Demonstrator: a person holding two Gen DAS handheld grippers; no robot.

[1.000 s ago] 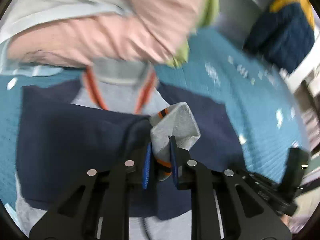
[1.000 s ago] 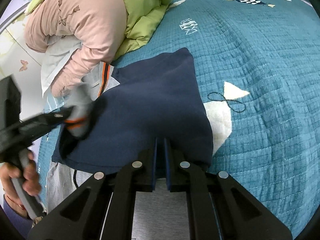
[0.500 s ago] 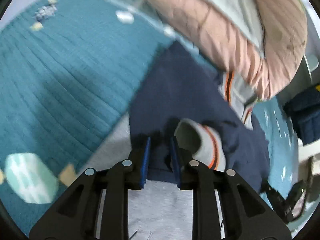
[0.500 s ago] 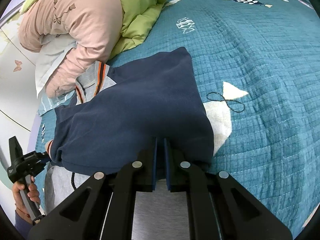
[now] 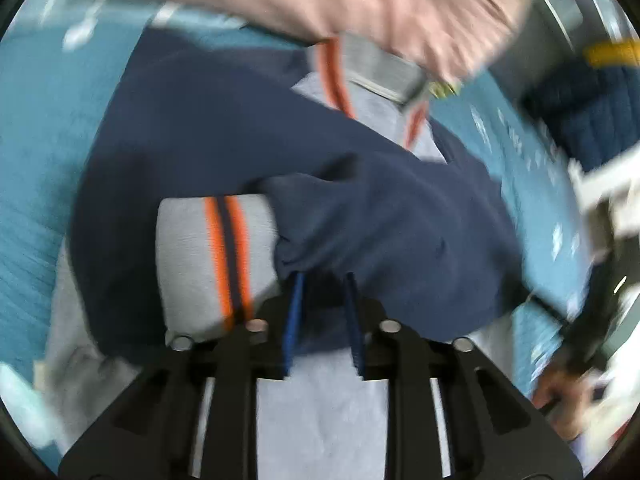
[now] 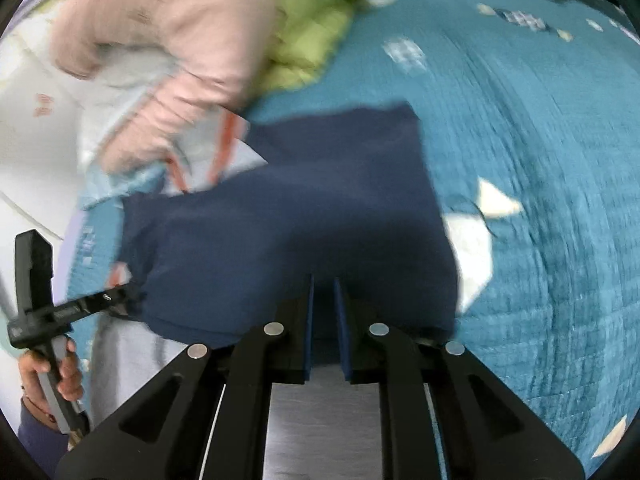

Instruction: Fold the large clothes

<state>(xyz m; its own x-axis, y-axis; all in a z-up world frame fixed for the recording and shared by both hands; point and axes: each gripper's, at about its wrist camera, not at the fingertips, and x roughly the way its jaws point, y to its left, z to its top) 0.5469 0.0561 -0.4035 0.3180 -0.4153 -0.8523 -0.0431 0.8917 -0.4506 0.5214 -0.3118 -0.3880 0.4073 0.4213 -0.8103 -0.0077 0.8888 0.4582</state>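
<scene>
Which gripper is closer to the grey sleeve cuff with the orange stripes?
Left. The left gripper pinches navy sleeve fabric right beside the cuff. The right gripper grips the sweatshirt's far edge, across the garment.

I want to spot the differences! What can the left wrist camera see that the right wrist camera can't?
Only the left wrist view shows the grey cuff with orange stripes up close, beside the left gripper.

Only the right wrist view shows the green quilt and the person's hand holding the other gripper's handle.

Both show the navy sweatshirt, the pink quilt and the teal bedspread.
</scene>
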